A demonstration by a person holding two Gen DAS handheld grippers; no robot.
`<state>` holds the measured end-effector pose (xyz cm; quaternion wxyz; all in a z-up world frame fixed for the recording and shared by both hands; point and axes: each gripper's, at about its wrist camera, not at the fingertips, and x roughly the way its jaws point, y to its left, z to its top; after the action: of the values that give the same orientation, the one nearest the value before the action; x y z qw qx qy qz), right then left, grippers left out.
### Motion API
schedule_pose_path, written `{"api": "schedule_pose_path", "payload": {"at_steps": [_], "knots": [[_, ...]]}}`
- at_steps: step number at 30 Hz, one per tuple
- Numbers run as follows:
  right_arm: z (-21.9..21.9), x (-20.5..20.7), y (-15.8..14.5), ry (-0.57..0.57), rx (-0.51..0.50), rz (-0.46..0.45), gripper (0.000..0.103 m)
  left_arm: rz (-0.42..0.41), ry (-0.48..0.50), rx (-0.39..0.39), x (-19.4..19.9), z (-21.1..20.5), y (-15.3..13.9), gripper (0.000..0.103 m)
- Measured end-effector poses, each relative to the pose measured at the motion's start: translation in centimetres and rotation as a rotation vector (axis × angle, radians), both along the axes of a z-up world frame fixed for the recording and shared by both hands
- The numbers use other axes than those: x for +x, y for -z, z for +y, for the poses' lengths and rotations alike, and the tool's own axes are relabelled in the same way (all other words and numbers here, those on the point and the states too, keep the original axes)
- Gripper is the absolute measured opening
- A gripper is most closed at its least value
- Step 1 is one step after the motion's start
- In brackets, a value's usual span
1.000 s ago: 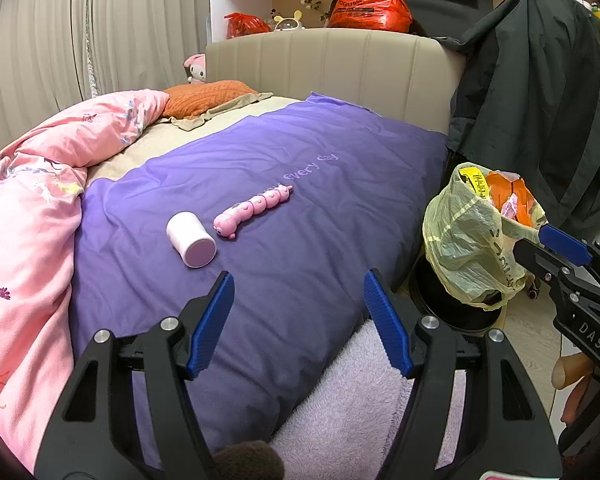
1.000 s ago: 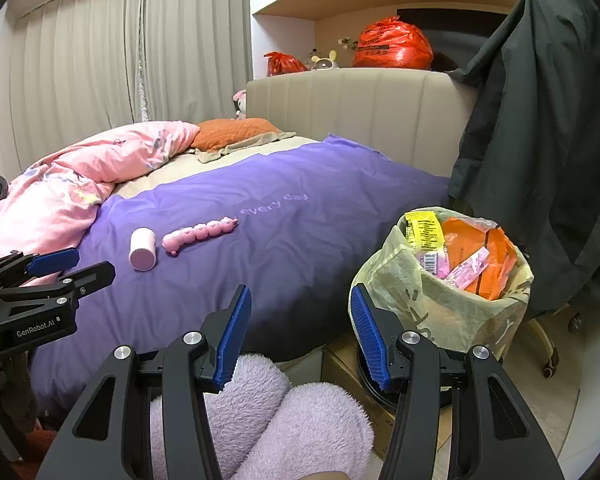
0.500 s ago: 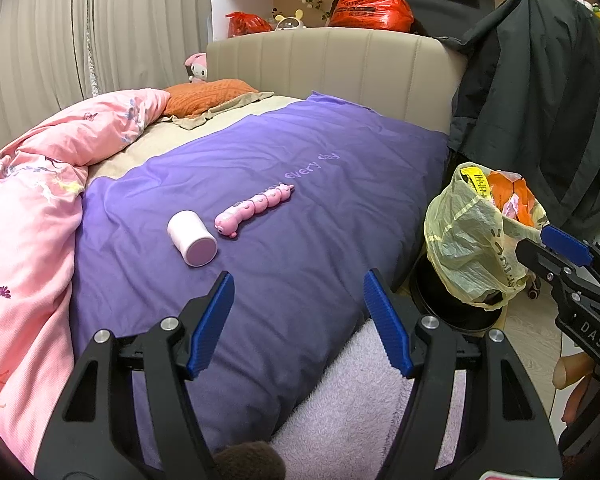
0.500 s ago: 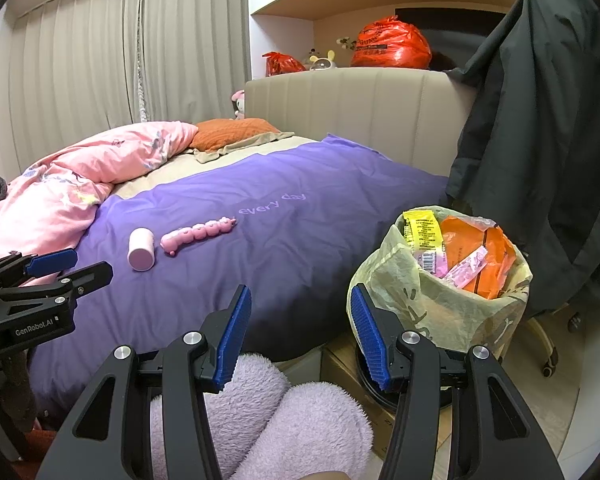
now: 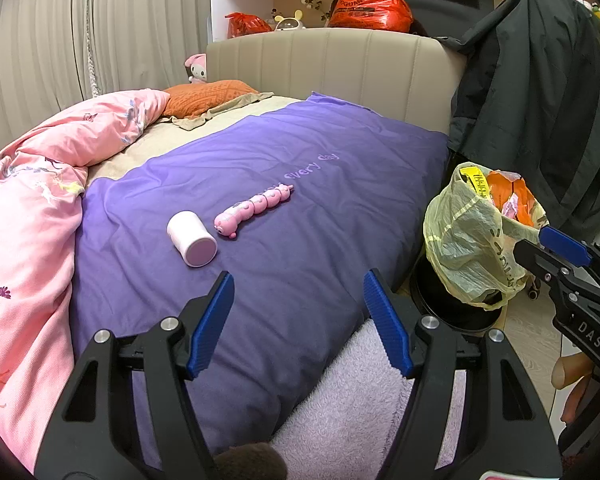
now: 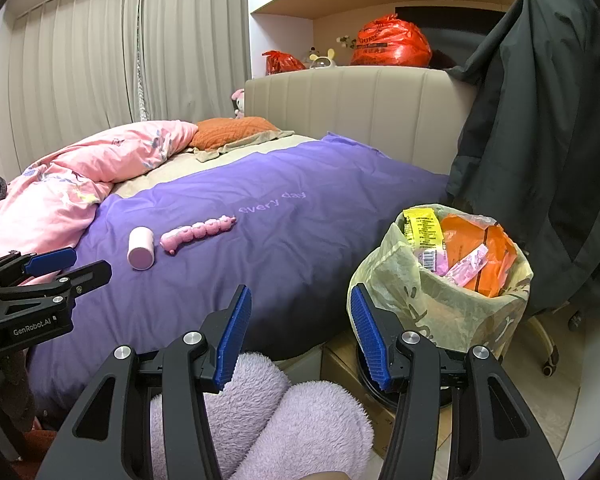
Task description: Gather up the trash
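A bin lined with a yellow bag (image 6: 440, 304) stands on the floor at the bed's right side, filled with orange, yellow and pink wrappers (image 6: 472, 256); it also shows in the left wrist view (image 5: 468, 248). On the purple duvet (image 5: 300, 220) lie a white-and-pink cylindrical container (image 5: 191, 238) on its side and a pink caterpillar toy (image 5: 254, 210); the right wrist view shows the container (image 6: 141, 248) and the toy (image 6: 198, 234) too. My left gripper (image 5: 300, 324) is open and empty over the duvet's near edge. My right gripper (image 6: 300, 336) is open and empty, just left of the bin.
A pink quilt (image 5: 32, 208) is heaped on the bed's left. A dark jacket (image 6: 540, 140) hangs over a chair behind the bin. Red bags (image 5: 370, 8) sit on the shelf above the headboard (image 5: 340, 64). Fluffy lilac fabric (image 6: 284, 416) lies below the grippers.
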<state>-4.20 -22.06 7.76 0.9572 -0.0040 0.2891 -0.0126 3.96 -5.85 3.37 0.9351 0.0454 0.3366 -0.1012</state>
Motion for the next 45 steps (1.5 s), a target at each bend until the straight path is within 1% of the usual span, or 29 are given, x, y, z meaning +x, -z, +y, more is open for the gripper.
{"api": "schedule_pose_path", "payload": {"at_steps": [26, 33, 39, 41, 43, 44, 45], "knots": [[-0.1, -0.2, 0.2, 0.000, -0.002, -0.001, 0.049, 0.001, -0.001, -0.001, -0.1, -0.2, 0.0, 0.064], [0.0, -0.1, 0.2, 0.001, -0.001, 0.000, 0.049, 0.021, 0.008, -0.012, 0.2, 0.0, 0.5, 0.064], [-0.1, 0.1, 0.5, -0.004, -0.007, 0.009, 0.049, 0.049, -0.001, -0.030, 0.9, 0.7, 1.1, 0.064], [-0.1, 0.6, 0.7, -0.010, -0.011, 0.020, 0.049, 0.075, 0.002, -0.033, 1.6, 1.1, 1.3, 0.064], [0.1, 2.0, 0.9, -0.033, -0.022, 0.034, 0.049, 0.138, 0.003, -0.035, 3.3, 1.9, 1.8, 0.064], [0.3, 2.8, 1.0, -0.051, -0.027, 0.034, 0.050, 0.171, -0.014, -0.030, 4.8, 2.8, 2.1, 0.064], [0.6, 3.6, 1.0, -0.072, -0.029, 0.032, 0.056, 0.189, -0.047, -0.022, 6.5, 3.9, 2.3, 0.064]]}}
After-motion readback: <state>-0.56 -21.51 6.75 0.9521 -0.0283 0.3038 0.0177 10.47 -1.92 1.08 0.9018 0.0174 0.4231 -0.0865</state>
